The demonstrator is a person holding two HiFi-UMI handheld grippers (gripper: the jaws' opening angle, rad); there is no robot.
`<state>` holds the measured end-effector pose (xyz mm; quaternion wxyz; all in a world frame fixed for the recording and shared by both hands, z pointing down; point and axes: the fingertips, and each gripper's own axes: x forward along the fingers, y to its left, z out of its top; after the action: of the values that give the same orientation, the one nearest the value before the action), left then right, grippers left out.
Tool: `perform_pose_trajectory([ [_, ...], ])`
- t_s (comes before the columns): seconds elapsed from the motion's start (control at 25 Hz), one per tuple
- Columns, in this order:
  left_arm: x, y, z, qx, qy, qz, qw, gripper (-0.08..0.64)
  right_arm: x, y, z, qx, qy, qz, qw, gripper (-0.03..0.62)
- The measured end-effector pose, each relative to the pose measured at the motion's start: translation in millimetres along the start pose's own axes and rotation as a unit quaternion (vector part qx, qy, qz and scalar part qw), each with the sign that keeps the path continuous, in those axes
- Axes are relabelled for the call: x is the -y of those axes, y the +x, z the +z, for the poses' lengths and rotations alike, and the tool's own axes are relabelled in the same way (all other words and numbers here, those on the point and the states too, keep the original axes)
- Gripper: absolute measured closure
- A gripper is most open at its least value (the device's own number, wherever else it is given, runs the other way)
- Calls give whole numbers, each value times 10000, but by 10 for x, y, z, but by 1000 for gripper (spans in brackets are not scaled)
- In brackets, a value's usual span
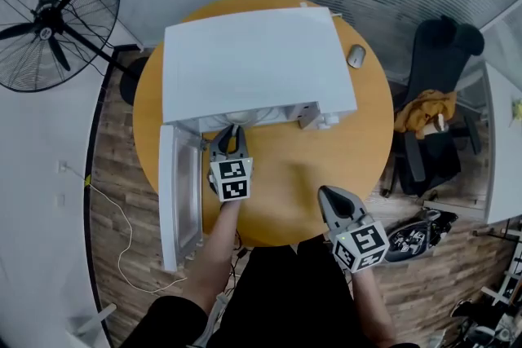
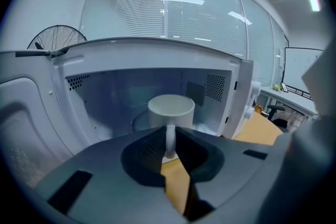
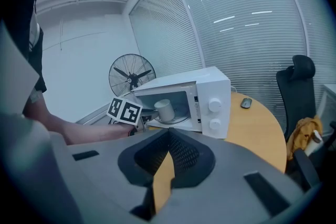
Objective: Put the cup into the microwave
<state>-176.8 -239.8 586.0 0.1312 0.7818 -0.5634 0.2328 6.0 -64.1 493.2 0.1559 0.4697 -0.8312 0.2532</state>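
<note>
The white microwave (image 1: 253, 61) stands on the round wooden table (image 1: 342, 151) with its door (image 1: 178, 191) swung open to the left. My left gripper (image 1: 231, 134) reaches into the mouth of the oven. In the left gripper view its jaws (image 2: 169, 136) are shut on the handle of the white cup (image 2: 170, 107), which sits upright inside the cavity over the glass turntable. The right gripper view shows the same cup (image 3: 164, 110) inside the microwave (image 3: 210, 86). My right gripper (image 1: 330, 196) hangs over the table's near edge, jaws (image 3: 168, 134) shut and empty.
A grey mouse (image 1: 356, 55) lies on the table right of the microwave. A standing fan (image 1: 53, 20) is at the far left, and a black office chair (image 1: 432, 110) with a yellow cloth is at the right. The open door stretches toward me on the left.
</note>
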Motion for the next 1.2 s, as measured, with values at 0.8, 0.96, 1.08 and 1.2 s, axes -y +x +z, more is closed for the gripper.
perform_pose_trajectory([
  [0.8,-214,509,87,435,135,366,9983,514,-33,41,-66,-236,-30,-29,9997,583],
  [0.96,-231,582,134,549,280,425,9972,514,-44,38,-86,-265,-37,-40,9996,583],
  [1.08,-240,645,186,611,318,417,9968,514,-46,43,-90,-271,-43,-57,9996,583],
  [1.2,-247,697,237,700,337,374,9963,514,-70,50,-94,-277,-97,1,9996,583],
])
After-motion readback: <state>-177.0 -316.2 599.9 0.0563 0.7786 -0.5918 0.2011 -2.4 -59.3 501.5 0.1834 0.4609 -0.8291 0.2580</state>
